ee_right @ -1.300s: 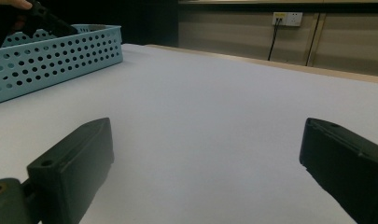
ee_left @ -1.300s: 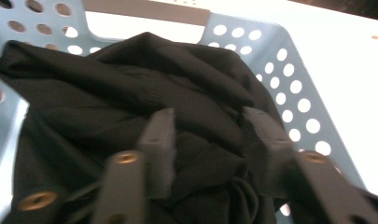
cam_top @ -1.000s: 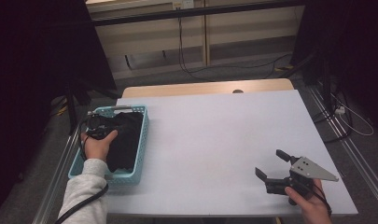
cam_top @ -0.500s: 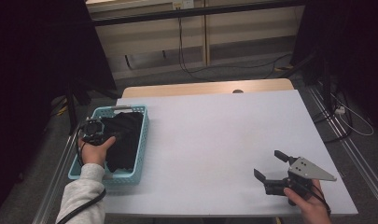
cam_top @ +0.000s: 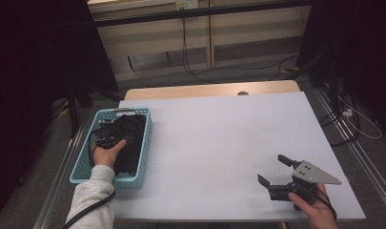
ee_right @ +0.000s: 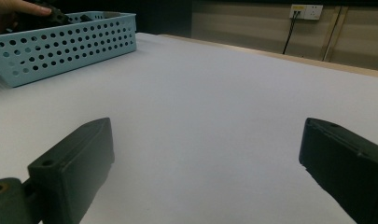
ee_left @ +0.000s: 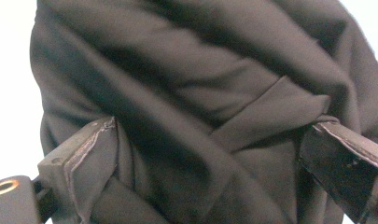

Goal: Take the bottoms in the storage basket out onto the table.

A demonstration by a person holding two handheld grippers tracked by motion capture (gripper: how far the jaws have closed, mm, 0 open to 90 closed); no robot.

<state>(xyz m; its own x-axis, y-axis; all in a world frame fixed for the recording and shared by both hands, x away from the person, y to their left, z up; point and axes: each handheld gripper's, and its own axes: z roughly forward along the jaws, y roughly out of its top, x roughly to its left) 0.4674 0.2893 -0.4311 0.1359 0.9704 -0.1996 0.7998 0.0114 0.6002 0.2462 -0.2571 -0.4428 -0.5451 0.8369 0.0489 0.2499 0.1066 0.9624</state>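
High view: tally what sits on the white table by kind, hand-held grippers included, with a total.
Light blue perforated basket: 1
Dark garment in the basket: 1
Grippers: 2, the left gripper over the garment, the right gripper near the table's front right corner
Total: 4

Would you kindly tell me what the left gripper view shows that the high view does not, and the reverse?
Left gripper view: close up, folds of the black cloth lie between the left gripper and its wide fingers, which have just been opening. High view: the blue basket holding the cloth, the white table and the open right gripper. Both: the black cloth.
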